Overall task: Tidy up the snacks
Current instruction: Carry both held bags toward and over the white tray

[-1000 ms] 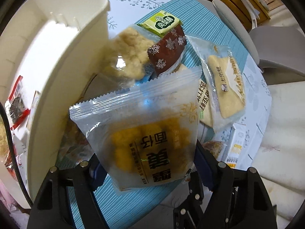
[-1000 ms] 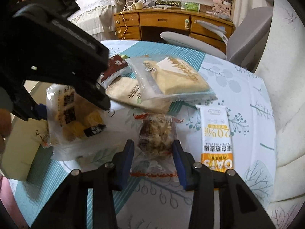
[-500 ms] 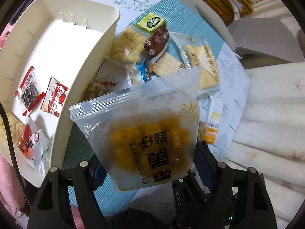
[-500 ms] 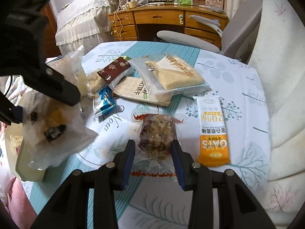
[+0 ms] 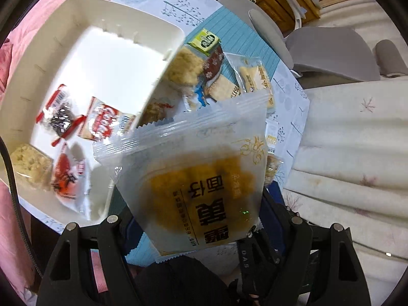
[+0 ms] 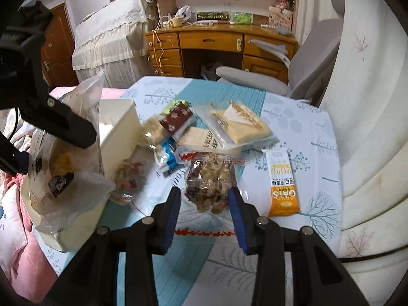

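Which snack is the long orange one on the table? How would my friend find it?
Start at the round table with the leafy cloth. Look past the pile of snacks in the middle to the side nearest the white sofa. There the oat bar lies flat by itself: a long narrow packet, white at one end and bright orange at the other, while its neighbours are clear wrappers.

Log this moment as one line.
left gripper: holds frosted yellow-pastry packet | right gripper: holds clear nut-brittle packet | cream plastic bin: partly filled

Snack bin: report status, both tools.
Left tool shut on yellow pack, above bin. Right tool shut on nut pack, off table. Bin part full, nothing blocking.
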